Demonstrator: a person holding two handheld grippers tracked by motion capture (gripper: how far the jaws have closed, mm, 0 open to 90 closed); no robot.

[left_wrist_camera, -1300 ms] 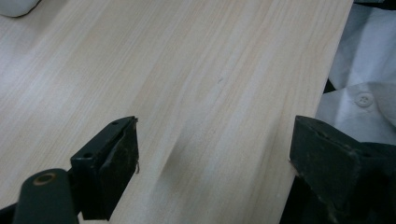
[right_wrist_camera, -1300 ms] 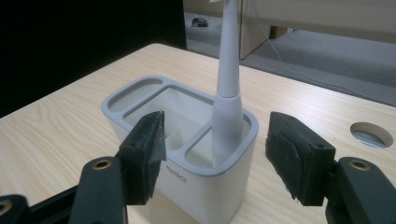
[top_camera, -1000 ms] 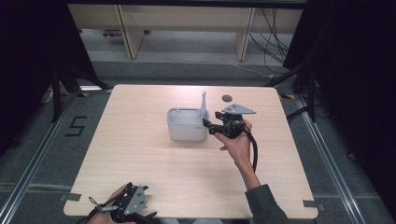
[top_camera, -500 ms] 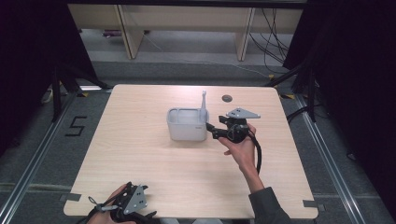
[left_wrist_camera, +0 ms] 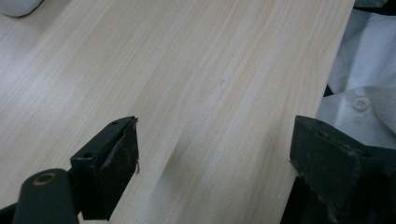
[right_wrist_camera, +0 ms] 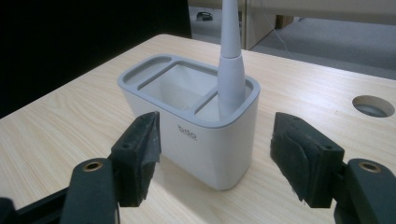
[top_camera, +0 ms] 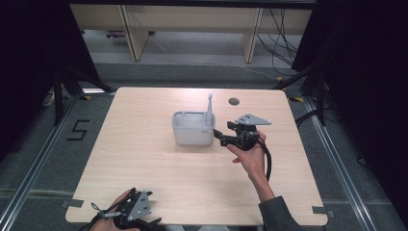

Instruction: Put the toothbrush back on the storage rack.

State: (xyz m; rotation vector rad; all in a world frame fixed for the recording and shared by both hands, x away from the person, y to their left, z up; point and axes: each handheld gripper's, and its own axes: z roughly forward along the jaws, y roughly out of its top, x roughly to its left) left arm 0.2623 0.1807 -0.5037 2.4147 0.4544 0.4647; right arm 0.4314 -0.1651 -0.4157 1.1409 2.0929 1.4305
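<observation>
Smooth grey plastic holder [top_camera: 193, 128], rounded-rectangular, three compartments, at table [top_camera: 144, 168] centre. Tapered white handle [right_wrist_camera: 229, 70] upright in end compartment. Right gripper [right_wrist_camera: 215, 154] at holder's 3 o'clock, jaws just opening, released. Left gripper [left_wrist_camera: 215, 163] at 7 o'clock, spread over bare woodgrain.

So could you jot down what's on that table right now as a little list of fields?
Surface: pale wooden table
Main item: grey plastic holder with three compartments
Inside it: slim grey plastic handle, upright in an end compartment
Right hand-held gripper: jaws apart and just been opening, level with the holder, not touching it
Left hand-held gripper: open over bare wood at the near edge
Extra: round hole in the tabletop
</observation>
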